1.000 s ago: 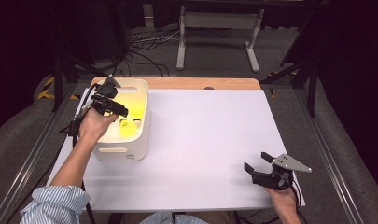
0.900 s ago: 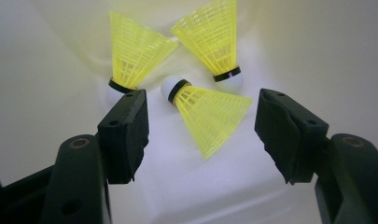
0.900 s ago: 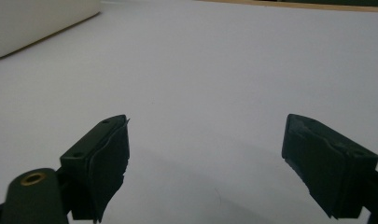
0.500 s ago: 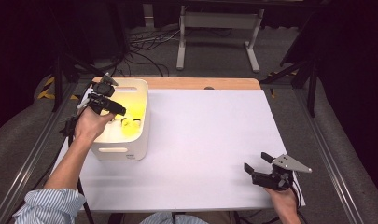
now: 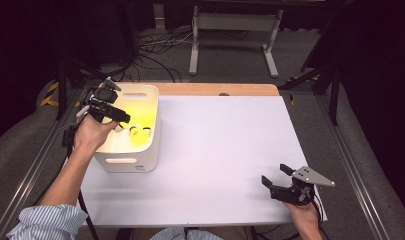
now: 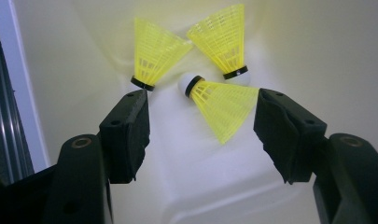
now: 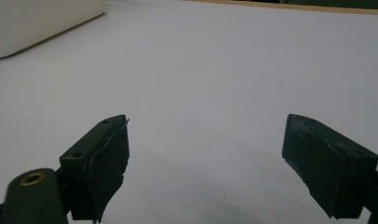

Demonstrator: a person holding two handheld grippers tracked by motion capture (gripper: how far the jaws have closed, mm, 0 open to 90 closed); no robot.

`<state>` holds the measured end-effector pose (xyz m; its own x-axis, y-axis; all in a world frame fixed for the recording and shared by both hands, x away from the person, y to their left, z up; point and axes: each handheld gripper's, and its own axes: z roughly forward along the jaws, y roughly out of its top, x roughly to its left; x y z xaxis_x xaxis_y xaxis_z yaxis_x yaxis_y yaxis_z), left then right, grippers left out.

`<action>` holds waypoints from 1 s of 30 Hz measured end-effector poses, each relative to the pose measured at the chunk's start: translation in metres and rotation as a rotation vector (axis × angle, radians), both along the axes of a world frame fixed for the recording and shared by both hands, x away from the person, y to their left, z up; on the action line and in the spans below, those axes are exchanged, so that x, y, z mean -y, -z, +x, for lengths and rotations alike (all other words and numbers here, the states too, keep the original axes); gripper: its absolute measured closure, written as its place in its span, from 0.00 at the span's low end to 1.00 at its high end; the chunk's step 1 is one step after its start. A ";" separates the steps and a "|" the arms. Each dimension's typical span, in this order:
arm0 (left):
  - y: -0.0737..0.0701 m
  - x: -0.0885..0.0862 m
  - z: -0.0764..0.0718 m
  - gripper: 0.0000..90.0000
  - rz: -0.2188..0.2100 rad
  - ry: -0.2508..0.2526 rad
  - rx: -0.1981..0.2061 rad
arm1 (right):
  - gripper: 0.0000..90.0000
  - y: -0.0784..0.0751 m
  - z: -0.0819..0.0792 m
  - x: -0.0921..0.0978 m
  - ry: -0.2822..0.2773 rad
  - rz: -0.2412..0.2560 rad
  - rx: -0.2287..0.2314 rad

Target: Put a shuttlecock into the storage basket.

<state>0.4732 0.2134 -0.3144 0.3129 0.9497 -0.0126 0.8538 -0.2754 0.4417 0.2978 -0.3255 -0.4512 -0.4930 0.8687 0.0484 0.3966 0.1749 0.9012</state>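
Observation:
A white bin (image 5: 149,131) stands at the table's left and holds three yellow shuttlecocks (image 5: 138,131). My left gripper (image 5: 121,116) hangs open over the bin's left rim, pointing into it. In the left gripper view the shuttlecocks lie on the bin floor: one at the left (image 6: 156,52), one at the back (image 6: 222,38), one lying sideways (image 6: 219,103) between my open jaws, untouched. My right gripper (image 5: 275,176) rests open near the table's front right corner, nothing between its fingers (image 7: 105,161).
The white table top (image 5: 220,145) stretches between the bin and the right gripper. A wooden strip (image 5: 215,89) edges the far side. Metal rails run along both sides, with cables and a stand's legs (image 5: 232,30) on the floor beyond.
My left hand and gripper have shifted slightly left and toward the bin's near-left rim. The right gripper has stayed where it was.

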 end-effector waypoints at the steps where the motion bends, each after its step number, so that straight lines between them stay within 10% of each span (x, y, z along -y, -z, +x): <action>1: 0.000 -0.001 0.000 0.41 -0.002 -0.003 0.002 | 0.17 0.000 0.000 0.000 0.000 0.000 0.000; 30: -0.011 -0.019 -0.011 0.42 -0.031 -0.027 0.021 | 0.17 0.000 0.000 0.000 -0.004 0.000 0.000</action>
<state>0.4618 0.2328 -0.3036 0.2873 0.9572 -0.0360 0.8515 -0.2380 0.4672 0.2979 -0.3253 -0.4512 -0.4968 0.8665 0.0487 0.3959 0.1764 0.9012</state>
